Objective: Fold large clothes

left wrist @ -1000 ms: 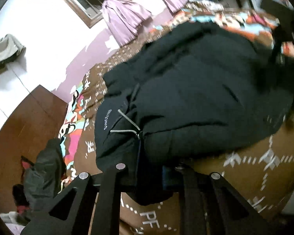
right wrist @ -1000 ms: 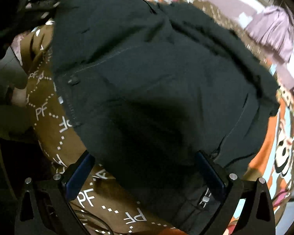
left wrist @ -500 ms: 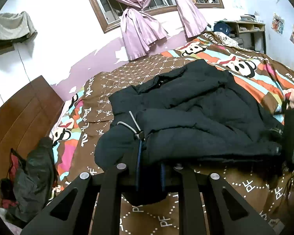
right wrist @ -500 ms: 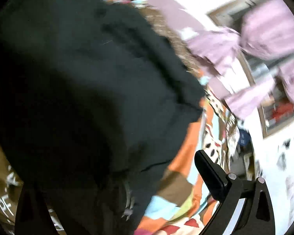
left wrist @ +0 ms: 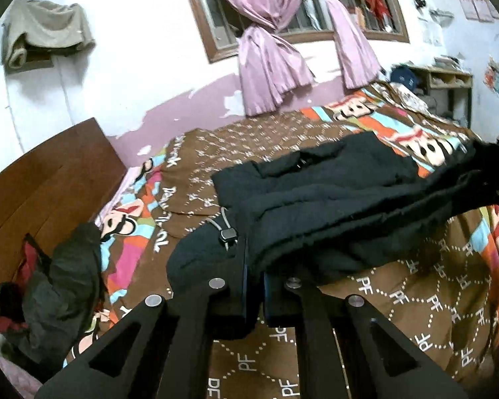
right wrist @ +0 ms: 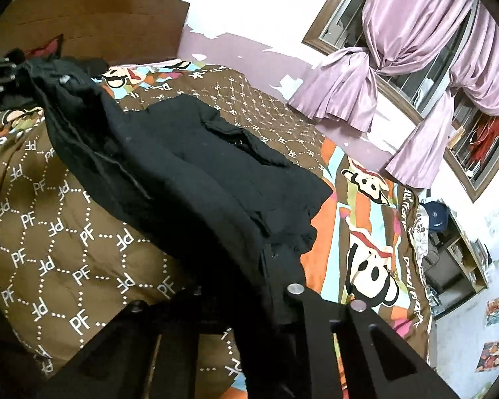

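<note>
A large black padded jacket (left wrist: 332, 199) lies across the bed, its near edge lifted off the cover. My left gripper (left wrist: 252, 286) is shut on the jacket's near edge, beside a grey drawstring with a toggle (left wrist: 228, 234). In the right wrist view the same jacket (right wrist: 189, 179) stretches from the far left down to my right gripper (right wrist: 249, 302), which is shut on its other end; the fabric hides the fingertips. The other gripper shows at the far left (right wrist: 0, 73), holding the jacket's far end.
The bed has a brown "PF" patterned cover (left wrist: 432, 299) with bright cartoon stripes (right wrist: 366, 232). A wooden headboard (left wrist: 50, 179) stands at the left with a pile of dark clothes (left wrist: 66, 282) by it. Purple curtains (left wrist: 269, 50) hang at the window; shelves (right wrist: 455, 249) stand beyond the bed.
Both grippers have risen and drawn back with the jacket's edge, pulling it taut between them. The right gripper, open around the fabric a second ago, is now shut on it.
</note>
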Available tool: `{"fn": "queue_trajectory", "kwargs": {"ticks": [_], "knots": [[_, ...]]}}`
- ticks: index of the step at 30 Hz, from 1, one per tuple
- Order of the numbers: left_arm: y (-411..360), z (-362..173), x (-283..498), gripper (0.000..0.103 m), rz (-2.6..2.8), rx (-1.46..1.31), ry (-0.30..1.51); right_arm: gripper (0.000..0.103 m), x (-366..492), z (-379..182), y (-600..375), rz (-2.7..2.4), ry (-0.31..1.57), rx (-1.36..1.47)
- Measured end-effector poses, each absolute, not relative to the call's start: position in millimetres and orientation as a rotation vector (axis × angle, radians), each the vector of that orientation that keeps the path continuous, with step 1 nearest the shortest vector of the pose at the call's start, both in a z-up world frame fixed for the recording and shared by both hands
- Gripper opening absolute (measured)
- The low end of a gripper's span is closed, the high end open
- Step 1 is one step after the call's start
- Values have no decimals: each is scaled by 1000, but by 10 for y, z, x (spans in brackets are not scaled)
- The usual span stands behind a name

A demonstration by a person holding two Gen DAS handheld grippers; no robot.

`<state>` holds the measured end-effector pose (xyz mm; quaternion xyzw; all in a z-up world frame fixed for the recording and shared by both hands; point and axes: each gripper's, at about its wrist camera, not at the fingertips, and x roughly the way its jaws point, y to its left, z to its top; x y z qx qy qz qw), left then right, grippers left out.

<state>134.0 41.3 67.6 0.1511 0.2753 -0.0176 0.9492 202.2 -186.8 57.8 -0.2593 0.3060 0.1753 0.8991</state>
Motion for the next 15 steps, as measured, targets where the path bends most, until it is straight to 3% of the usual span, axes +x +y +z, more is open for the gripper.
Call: {"fn": "queue_trajectory", "kwargs": {"ticks": [6, 15], "knots": [[449, 606, 1217, 4, -19, 320, 558, 7, 1846, 579, -1849, 391, 615, -544], [593, 817, 1025, 3, -16, 240, 526, 7, 1697, 1048, -1963, 379, 527, -440]]}}
